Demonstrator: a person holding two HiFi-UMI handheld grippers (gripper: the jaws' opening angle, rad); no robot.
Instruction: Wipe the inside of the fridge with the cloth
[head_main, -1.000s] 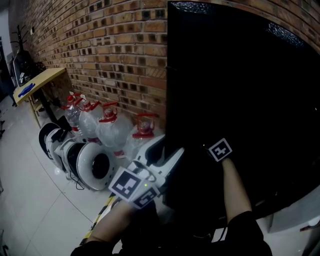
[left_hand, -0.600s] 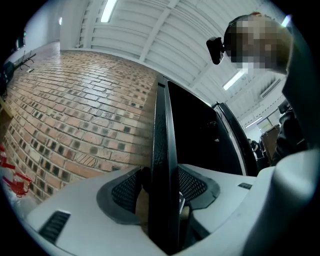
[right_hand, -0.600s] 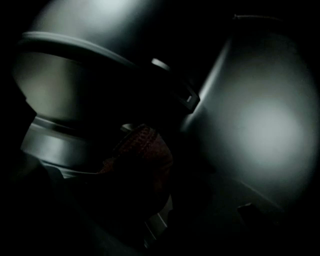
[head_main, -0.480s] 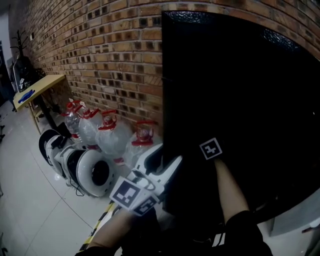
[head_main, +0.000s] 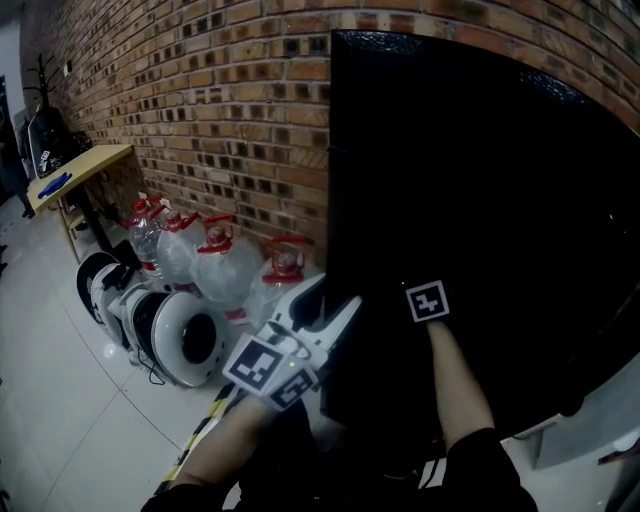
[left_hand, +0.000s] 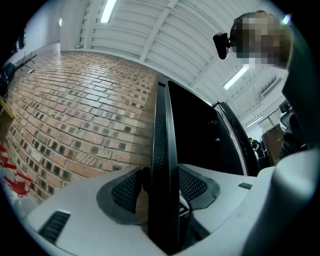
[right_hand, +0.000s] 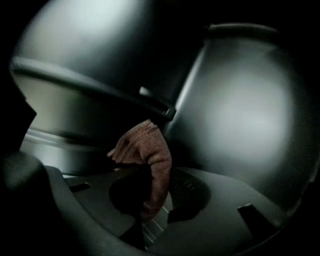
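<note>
— How far along is the wiping?

— The groundwork is done. The fridge (head_main: 480, 200) is open: the left gripper (left_hand: 162, 187) has its jaws closed on the edge of the door (left_hand: 165, 125), one pad on each face of the panel. The right gripper (right_hand: 152, 195) is inside the dark cabinet and has the cloth (right_hand: 147, 150).

— So is any of the inside clean yet?

— I can't tell. The right gripper view shows a pale curved wall (right_hand: 240, 110) and a ledge (right_hand: 90, 85), with no streaks or wet marks on either. I'd judge the wiping is under way or just starting, and most of the inside is left to do.

— Where does the cloth sit in the jaws?

— It's pinched between them at a narrow gap. Its lower end goes down into the dark between the pads. The rest stands up as a bunched reddish-brown fold and leans left past the jaw tips.

— Is it against the fridge?

— The top of the fold is near the right end of the ledge, where the ledge meets the wall. It's too dim in there to say whether the cloth touches either one.

— And from the head view?

— You see only the right forearm and the marker cube going into the black opening. The cloth is hidden there.
</note>
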